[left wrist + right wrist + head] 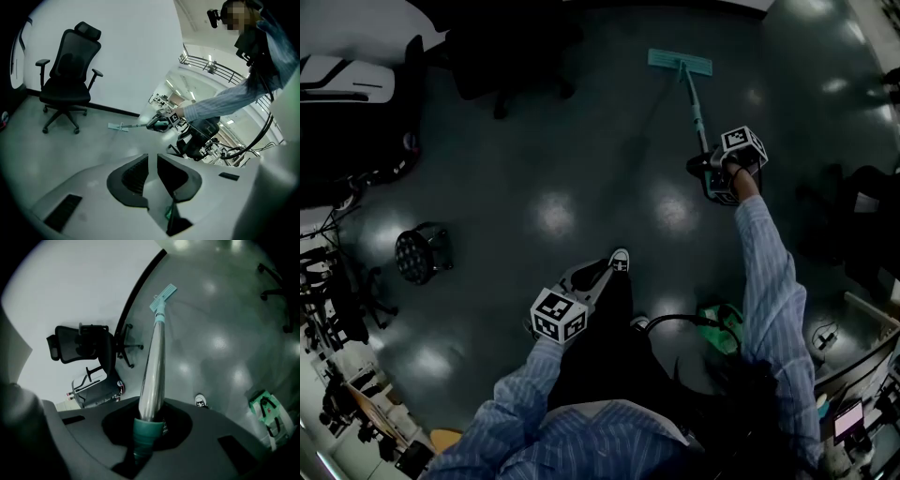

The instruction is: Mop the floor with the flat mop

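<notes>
I record the right gripper (712,171) with its fingers clamped on the teal grip of the flat mop (693,101). The mop head lies flat on the floor (581,169), near the office chair (70,79). Left gripper (153,161): fingers narrow, nothing between them, farther from that chair.

The head view looks steeply down from high above on the floor (581,169), the right gripper view looks from very near along the flat mop (154,348) toward its far head, and the left gripper view faces low across the floor from farther off, sharing the mop and the office chair (70,79) with it.
</notes>
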The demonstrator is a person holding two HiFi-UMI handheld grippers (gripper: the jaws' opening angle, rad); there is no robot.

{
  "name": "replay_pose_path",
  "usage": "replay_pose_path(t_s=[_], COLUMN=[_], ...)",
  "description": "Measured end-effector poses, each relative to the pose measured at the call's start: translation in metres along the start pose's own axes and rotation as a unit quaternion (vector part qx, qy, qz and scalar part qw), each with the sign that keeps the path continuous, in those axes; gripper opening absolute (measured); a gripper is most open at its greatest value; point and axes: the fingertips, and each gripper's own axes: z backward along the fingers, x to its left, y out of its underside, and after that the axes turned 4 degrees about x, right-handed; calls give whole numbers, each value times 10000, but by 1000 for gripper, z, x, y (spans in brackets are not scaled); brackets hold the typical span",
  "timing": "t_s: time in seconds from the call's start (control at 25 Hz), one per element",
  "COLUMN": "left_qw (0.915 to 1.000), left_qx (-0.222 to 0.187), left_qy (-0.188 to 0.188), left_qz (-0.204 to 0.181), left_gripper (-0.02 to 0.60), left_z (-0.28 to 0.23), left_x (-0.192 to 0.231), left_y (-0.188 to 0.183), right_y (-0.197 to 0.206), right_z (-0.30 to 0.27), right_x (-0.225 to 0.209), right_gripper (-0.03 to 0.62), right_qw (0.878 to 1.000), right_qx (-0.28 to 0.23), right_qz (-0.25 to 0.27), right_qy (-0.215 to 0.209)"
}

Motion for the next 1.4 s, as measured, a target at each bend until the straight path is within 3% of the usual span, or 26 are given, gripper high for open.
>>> replay_pose_path(t_s=[0.28,0.52,0.92,1.4], left_qw=[9998,9998,9998,9970], left_qx=[81,64,30,95], left_qy=[-128,-192,30,340], left_qz=[84,57,-207,-683], left_gripper=[60,60,60,60], left_z=[5,17,27,48], left_x=[0,-1,-26,-92], left_y=[13,24,39,74], right_y=[-19,10,96,256], right_z=[-4,-4,-7,-5], right_x=[-7,-13,-47,-143], right_gripper=[32,32,32,32], right_qw=[9996,9991,9994,9990], right_qx=[-220,-307,-103,1], right_qz=[-73,-168,-111,-217], right_qy=[-134,-251,-315,-381])
